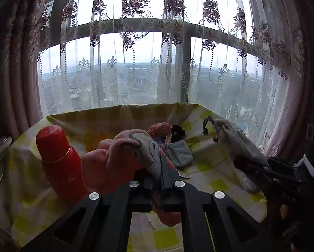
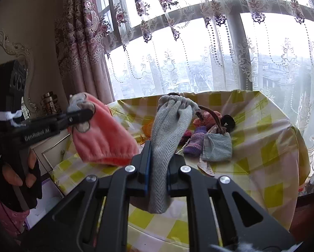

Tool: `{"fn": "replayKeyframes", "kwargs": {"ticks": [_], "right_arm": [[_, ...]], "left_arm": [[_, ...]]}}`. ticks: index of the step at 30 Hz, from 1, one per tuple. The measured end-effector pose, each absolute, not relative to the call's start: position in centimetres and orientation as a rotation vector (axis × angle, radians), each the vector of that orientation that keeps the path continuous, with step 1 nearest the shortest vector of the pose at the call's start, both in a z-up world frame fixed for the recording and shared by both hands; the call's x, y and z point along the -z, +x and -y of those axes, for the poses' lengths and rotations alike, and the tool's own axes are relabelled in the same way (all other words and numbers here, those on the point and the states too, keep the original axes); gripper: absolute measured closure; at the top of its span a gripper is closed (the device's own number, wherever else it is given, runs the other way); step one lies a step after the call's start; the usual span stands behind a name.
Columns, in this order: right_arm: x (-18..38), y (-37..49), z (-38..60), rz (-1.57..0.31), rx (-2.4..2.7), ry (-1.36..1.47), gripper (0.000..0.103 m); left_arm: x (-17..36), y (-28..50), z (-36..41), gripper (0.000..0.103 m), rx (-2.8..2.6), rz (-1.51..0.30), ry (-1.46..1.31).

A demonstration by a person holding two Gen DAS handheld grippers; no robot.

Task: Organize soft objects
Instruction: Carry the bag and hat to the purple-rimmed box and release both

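Observation:
My left gripper (image 1: 161, 163) is shut on a pink fleece sock with grey trim (image 1: 115, 157), held above the table; it also shows in the right wrist view (image 2: 102, 138), with the left gripper (image 2: 87, 113) at the left. My right gripper (image 2: 158, 153) is shut on a grey herringbone sock (image 2: 167, 121) with brown cords; this sock also shows in the left wrist view (image 1: 238, 142), with the right gripper (image 1: 257, 168) at the right. A small pile lies at the back of the table: a light blue cloth (image 2: 217, 147), a purple knit piece (image 2: 195, 142), an orange-pink item (image 1: 160, 129) and a black item (image 1: 178, 133).
A red thermos (image 1: 59, 163) stands on the table's left part. The table has a yellow-checked cloth (image 2: 262, 147). Lace curtains and a window (image 1: 146, 63) stand right behind it. A white ornate dresser (image 2: 50, 149) with jars is at the left.

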State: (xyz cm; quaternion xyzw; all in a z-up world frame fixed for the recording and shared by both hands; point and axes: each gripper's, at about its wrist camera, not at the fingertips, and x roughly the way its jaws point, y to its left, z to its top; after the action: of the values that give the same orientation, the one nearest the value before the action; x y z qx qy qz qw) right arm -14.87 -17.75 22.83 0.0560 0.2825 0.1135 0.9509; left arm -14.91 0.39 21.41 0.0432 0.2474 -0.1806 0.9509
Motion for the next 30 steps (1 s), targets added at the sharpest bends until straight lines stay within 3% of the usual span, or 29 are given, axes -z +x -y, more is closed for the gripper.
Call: {"fn": "replayKeyframes", "kwargs": {"ticks": [13, 30], "right_arm": [[-16.2, -13.2, 8.7, -0.884, -0.39, 0.057, 0.089], [-15.5, -14.5, -2.8, -0.961, -0.699, -0.042, 0.089]], "left_arm": [[-13.4, -18.9, -4.6, 0.098, 0.217, -0.729, 0.175], [-12.6, -24.0, -14.9, 0.098, 0.001, -0.769, 0.036]]}}
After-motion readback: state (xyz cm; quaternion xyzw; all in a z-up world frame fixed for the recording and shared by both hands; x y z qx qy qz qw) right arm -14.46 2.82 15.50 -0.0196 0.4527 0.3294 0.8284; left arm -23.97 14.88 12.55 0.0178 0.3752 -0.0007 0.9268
